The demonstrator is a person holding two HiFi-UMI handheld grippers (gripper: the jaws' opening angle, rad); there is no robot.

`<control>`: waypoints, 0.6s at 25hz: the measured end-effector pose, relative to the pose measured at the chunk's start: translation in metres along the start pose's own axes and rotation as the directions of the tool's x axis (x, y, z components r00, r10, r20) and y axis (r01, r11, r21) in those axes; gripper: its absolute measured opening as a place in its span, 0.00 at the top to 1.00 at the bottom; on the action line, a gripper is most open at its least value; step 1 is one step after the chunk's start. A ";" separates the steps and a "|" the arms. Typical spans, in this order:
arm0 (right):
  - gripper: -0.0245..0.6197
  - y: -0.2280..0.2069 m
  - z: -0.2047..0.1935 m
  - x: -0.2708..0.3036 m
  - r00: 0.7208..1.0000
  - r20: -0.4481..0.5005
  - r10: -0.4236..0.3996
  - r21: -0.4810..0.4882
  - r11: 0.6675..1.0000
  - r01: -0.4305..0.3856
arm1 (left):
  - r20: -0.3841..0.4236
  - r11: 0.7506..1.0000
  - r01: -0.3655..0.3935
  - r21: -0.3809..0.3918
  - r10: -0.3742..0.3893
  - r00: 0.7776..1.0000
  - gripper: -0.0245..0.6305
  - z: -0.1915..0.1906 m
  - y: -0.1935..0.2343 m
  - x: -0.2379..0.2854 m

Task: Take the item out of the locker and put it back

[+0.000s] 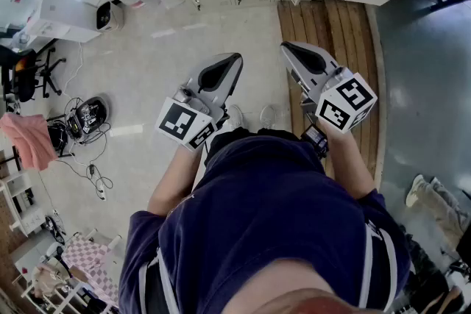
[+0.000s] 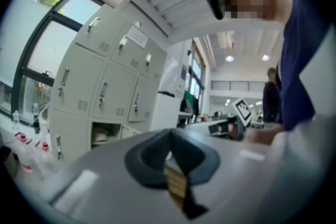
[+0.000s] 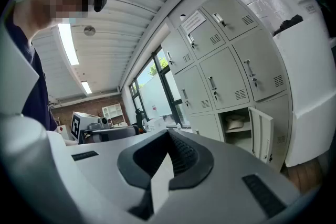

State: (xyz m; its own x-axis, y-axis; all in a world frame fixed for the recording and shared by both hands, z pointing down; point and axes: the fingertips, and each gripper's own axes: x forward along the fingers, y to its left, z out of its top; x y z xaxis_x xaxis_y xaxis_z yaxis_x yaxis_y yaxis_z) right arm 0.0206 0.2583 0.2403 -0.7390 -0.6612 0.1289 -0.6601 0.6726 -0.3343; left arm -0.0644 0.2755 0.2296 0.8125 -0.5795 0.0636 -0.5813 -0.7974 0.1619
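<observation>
so both are empty right now: the left hand-held gripper point(image 2: 169, 135) has its jaws pinched right together with nothing in them, and the right hand-held gripper point(image 3: 168, 135) is the same, both held out in front of the person and well apart from the lockers at 12 o'clock. the item point(image 3: 234, 123) sits on the shelf inside the open locker point(image 3: 239, 136), low in the bank, roughly 3 o'clock from the right jaws. it's a pale, rounded, soft-looking lump and i honestly can't tell what it is. my worry is the door point(image 3: 261, 135). it hangs out on the right side of the opening, so a reach from that side could clip it or swing it into the way. the compartment is low too, so coming in at a steep angle could catch the shelf lip instead of the item. if it's as floppy as it looks, a shallow pinch would probably just bunch it up or drop it. lockers look like smooth painted metal with little vent slots. the grippers are matte grey shells with dark ribbed pads. the floor point(image 1: 147, 70) is pale and slick-looking.
</observation>
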 end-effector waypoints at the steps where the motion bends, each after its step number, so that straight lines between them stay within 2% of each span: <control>1: 0.95 -0.001 -0.001 0.000 1.000 -0.001 -0.001 0.000 1.000 0.001 | -0.001 1.000 0.000 0.001 0.000 1.000 0.96 -0.001 0.000 0.000; 15: 0.95 -0.016 -0.007 -0.006 1.000 -0.007 0.008 0.023 1.000 -0.008 | -0.011 1.000 -0.021 0.004 0.021 1.000 0.96 -0.011 -0.008 0.019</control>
State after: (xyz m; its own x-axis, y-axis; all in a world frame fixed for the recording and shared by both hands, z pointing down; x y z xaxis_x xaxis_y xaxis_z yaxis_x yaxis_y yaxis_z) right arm 0.0346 0.2543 0.2517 -0.7456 -0.6531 0.1328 -0.6506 0.6701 -0.3572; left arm -0.0436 0.2725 0.2399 0.8005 -0.5943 0.0776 -0.5985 -0.7857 0.1565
